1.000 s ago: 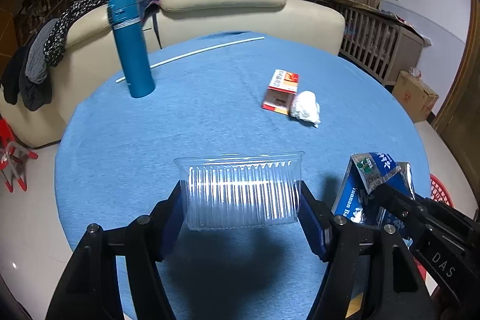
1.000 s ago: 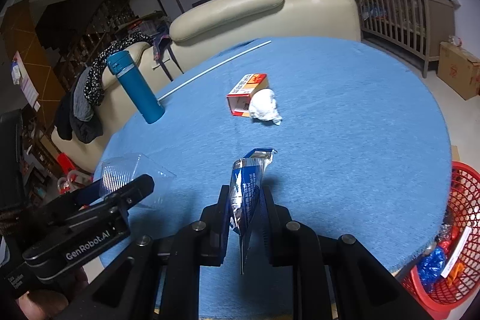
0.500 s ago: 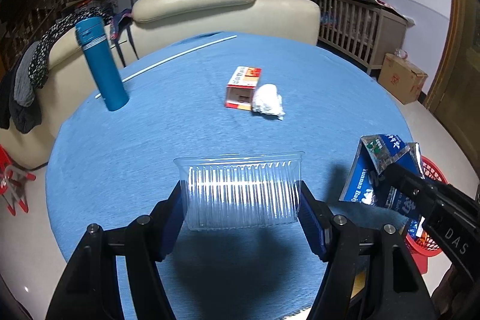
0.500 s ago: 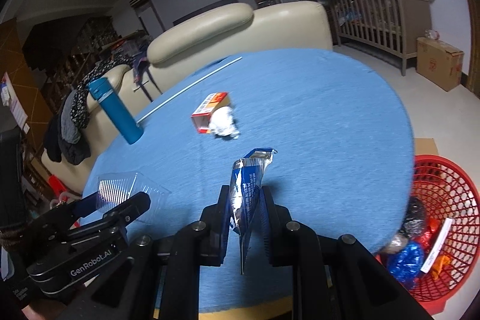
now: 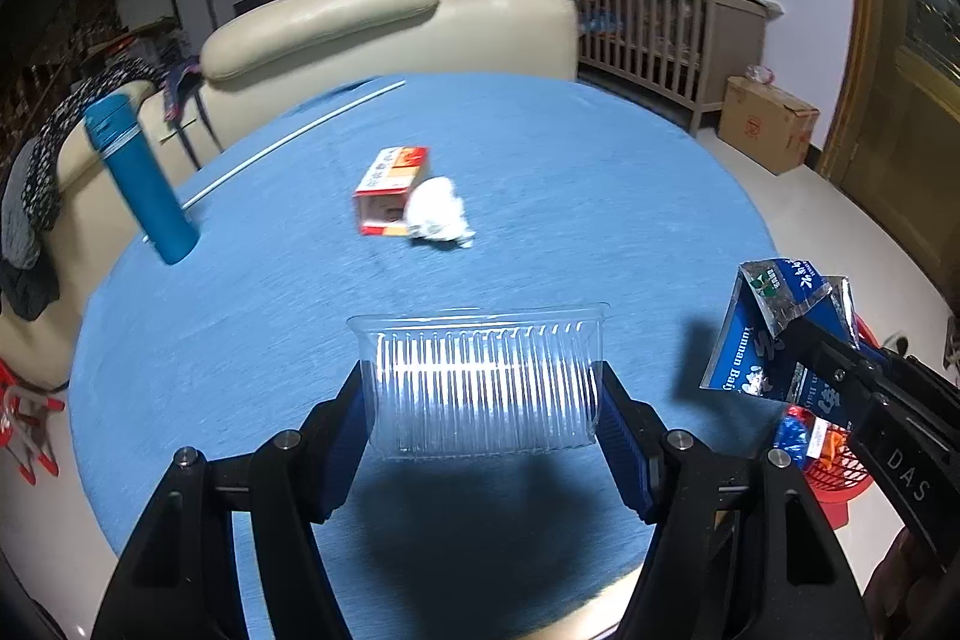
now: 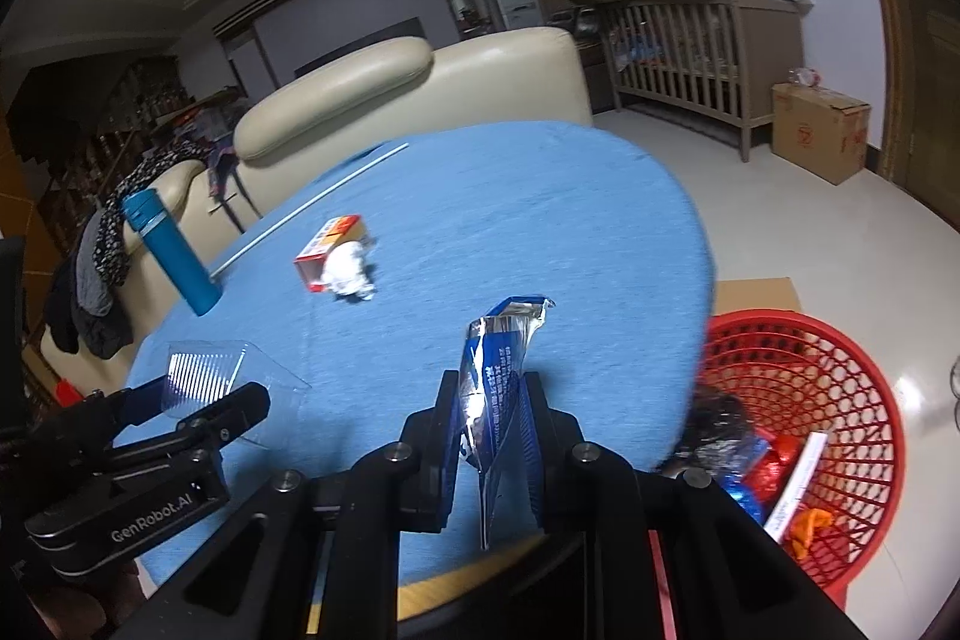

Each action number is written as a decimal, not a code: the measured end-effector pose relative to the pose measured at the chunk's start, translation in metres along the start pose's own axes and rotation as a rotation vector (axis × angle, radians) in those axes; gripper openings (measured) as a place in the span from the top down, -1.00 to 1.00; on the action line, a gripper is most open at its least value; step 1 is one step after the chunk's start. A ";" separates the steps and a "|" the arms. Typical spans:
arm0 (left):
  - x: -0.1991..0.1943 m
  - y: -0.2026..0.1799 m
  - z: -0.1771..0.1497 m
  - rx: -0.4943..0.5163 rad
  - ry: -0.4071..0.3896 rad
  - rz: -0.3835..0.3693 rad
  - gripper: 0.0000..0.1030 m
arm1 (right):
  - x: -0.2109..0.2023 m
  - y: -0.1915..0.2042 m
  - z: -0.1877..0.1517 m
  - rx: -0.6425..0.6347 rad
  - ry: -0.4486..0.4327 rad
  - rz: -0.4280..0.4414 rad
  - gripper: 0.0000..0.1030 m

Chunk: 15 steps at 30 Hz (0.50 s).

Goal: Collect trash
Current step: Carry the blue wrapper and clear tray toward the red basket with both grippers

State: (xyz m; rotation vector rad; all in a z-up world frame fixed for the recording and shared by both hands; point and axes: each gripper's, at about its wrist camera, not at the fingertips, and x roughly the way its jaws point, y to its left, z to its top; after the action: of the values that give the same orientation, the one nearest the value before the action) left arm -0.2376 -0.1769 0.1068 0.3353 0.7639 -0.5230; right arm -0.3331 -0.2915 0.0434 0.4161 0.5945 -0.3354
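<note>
My left gripper [image 5: 483, 388] is shut on a clear ribbed plastic container [image 5: 480, 382], held above the blue round table [image 5: 570, 172]. In the right wrist view my right gripper [image 6: 489, 424] is shut on a blue and silver snack wrapper [image 6: 498, 370] that stands up between the pads. That wrapper [image 5: 774, 328] also shows at the right of the left wrist view. A red mesh basket [image 6: 804, 388] with several wrappers stands on the floor beside the table's right edge. On the table lie an orange and white carton [image 5: 390, 190] and a crumpled white tissue [image 5: 438, 217].
A teal flask [image 5: 141, 184] stands at the table's left side, with a thin white rod [image 5: 294, 139] behind it. A cream sofa [image 5: 384, 22] draped with clothes lies beyond the table. A wooden crib [image 6: 708, 58] and a cardboard box [image 6: 819, 130] stand at the right.
Both grippers have swung to the right with their loads. The carton, tissue and flask have slid left in both views, and the red basket has come much further into the right wrist view.
</note>
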 end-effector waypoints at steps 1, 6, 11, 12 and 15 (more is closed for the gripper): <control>0.000 -0.005 0.001 0.010 -0.001 -0.004 -0.38 | -0.002 -0.006 0.000 0.007 -0.005 -0.009 0.61; 0.000 -0.035 0.007 0.062 -0.005 -0.035 -0.38 | -0.014 -0.038 0.000 0.054 -0.023 -0.052 0.61; -0.001 -0.060 0.011 0.108 -0.011 -0.060 -0.38 | -0.027 -0.074 -0.001 0.105 -0.041 -0.102 0.61; -0.001 -0.065 0.012 0.118 -0.012 -0.065 -0.38 | -0.030 -0.080 -0.001 0.112 -0.043 -0.110 0.61; 0.000 -0.077 0.013 0.140 -0.012 -0.079 -0.38 | -0.039 -0.099 -0.002 0.138 -0.051 -0.137 0.61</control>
State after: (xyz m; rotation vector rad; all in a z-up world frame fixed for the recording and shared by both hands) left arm -0.2735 -0.2460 0.1082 0.4321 0.7325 -0.6541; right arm -0.4060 -0.3694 0.0376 0.4988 0.5530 -0.5190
